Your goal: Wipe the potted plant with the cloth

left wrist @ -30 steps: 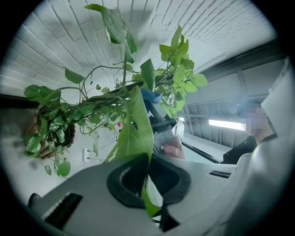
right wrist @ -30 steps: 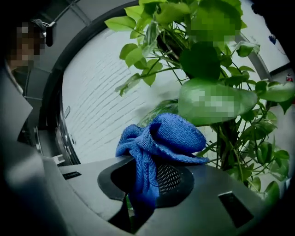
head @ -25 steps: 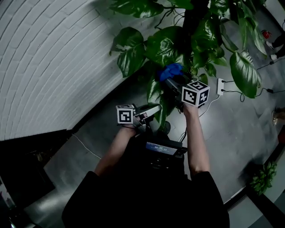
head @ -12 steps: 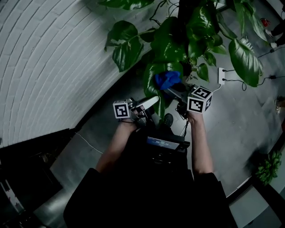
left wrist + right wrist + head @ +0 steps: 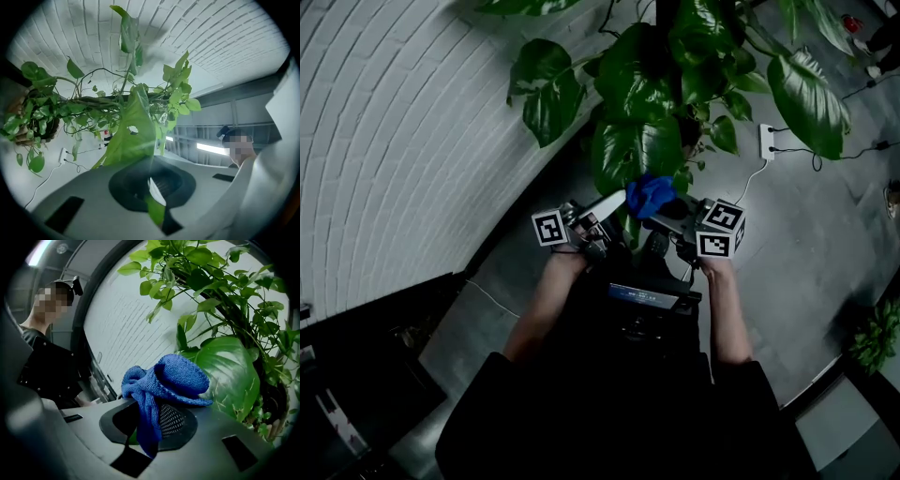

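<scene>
The potted plant (image 5: 675, 56) hangs its big glossy leaves over the grey floor. One large leaf (image 5: 636, 155) droops toward me. My left gripper (image 5: 614, 201) is shut on that leaf's tip (image 5: 154, 208), and the blade (image 5: 133, 129) stretches up and away from the jaws. My right gripper (image 5: 661, 210) is shut on a bunched blue cloth (image 5: 651, 193), which sits at the lower end of the same leaf, close to the left jaws. In the right gripper view the cloth (image 5: 164, 380) bulges above the gripper (image 5: 147, 432), with the broad leaf (image 5: 227, 373) just to its right.
A white brick wall (image 5: 403, 122) curves along the left. A white power strip (image 5: 766, 141) with cables lies on the floor right of the plant. A small green plant (image 5: 874, 342) stands at the lower right. A person in black (image 5: 44, 357) shows behind the grippers.
The right gripper has drawn the blue cloth down the large leaf toward me, close to the left gripper. The left gripper still pinches the leaf tip and has lifted slightly.
</scene>
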`<state>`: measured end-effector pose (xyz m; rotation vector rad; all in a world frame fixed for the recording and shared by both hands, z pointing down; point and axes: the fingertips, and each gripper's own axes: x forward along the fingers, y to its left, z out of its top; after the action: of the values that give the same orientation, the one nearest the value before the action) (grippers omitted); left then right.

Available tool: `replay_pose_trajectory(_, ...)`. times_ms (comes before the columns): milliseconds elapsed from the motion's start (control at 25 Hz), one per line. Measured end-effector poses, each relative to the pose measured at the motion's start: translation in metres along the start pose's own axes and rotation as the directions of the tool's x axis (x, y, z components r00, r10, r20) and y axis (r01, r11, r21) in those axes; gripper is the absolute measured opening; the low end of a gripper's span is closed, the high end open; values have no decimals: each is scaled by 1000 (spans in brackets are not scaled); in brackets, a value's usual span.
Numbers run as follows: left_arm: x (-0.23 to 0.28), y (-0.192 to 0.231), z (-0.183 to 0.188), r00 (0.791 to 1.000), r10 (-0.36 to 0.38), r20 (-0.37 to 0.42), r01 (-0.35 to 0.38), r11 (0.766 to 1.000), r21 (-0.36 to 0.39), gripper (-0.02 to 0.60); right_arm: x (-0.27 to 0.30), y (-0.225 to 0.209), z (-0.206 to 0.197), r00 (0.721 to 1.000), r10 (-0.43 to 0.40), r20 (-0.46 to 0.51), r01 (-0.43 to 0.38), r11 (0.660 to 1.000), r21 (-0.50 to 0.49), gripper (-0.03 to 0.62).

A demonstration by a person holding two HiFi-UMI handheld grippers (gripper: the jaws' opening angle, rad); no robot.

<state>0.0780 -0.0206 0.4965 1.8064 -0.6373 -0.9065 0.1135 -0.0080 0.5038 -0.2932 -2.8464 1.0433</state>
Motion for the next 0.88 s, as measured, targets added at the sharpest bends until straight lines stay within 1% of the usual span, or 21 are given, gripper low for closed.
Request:
replay_pose_trajectory(120,1,-1,0,1000,-1,13,1,1000,-6,26,-3,12,-17,999,27,-38,-27,1000,-13,109)
replay_pose_trajectory(200,2,-2,0,1000,-1,20,1,1000,-7,26,-2,21,-29,995,48,-82,-51,998,-35,109)
replay_pose_trajectory(360,2,-1,0,1000,8,23,-8,1000,3,26,-1,39,-59,977,83,-199,-100,992,-78,109)
replay_pose_trajectory(440,2,1,-1,1000,20,16,-20,1000,18,26,-9,45,-62,971,99,-216,-121,989,-89,109)
replay_pose_trajectory(520,2,3,-4,999,40,-4,-39,998,44,26,-24,48,-48,979,116,-167,-132,987,-87,109)
replay_pose_trajectory(600,1,7,-8,997,71,-34,-68,995,78,26,-41,47,-19,990,115,-80,-122,988,-94,109)
replay_pose_trajectory(720,-5,14,-11,990,120,-68,-111,987,120,26,-56,43,32,997,73,27,-68,987,-148,109)
replay_pose_trajectory(800,-7,18,-12,986,145,-78,-133,981,139,26,-55,37,65,996,44,72,-29,981,-190,109)
replay_pose_trajectory(880,-7,21,-13,985,153,-84,-139,978,154,26,-50,28,96,994,3,109,21,976,-219,109)
